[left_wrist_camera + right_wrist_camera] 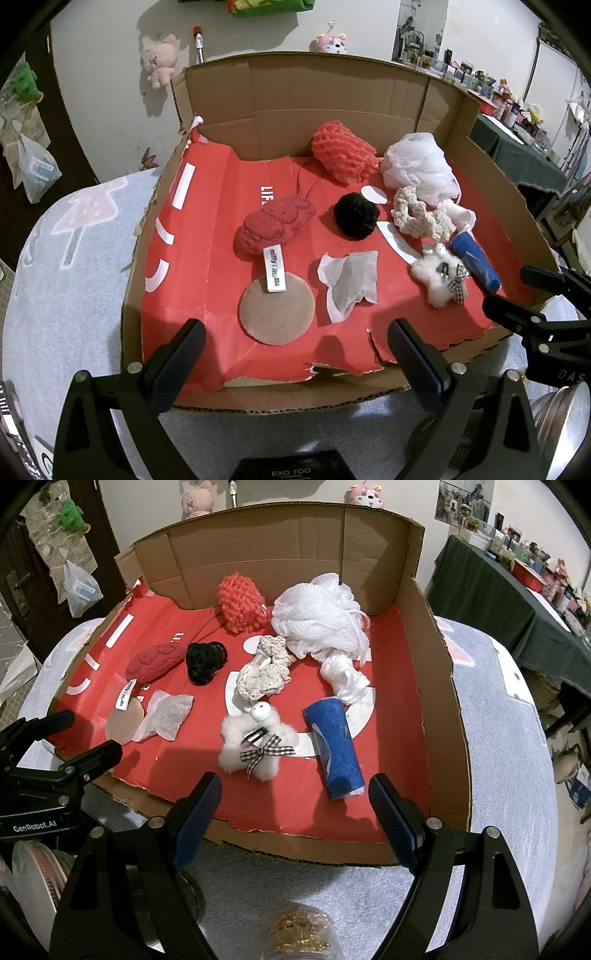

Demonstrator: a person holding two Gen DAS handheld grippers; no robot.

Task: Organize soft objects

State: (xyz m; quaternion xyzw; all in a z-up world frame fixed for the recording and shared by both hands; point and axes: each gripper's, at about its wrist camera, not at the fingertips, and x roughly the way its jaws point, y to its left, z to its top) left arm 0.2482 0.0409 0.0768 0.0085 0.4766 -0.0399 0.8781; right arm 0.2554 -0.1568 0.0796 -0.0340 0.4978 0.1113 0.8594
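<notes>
My left tool [295, 354] hung wide open over the near edge of the cardboard box [317, 99], gripping nothing. My right tool [293, 812] gaped just the same, empty. Inside, on the red paper lining [214, 236], the soft things lay scattered: a red knitted piece [275, 225] beside a black pompom [356, 216], a coral mesh sponge [343, 153] and white bath pouf [321, 614] at the back, a fluffy white sheep clip [255, 746] just beside a blue rolled cloth [336, 746].

A surface [509, 775] draped in a pale blue towel with a pink mushroom print carries a shallow open cardboard box [439, 709], lined with red paper.
</notes>
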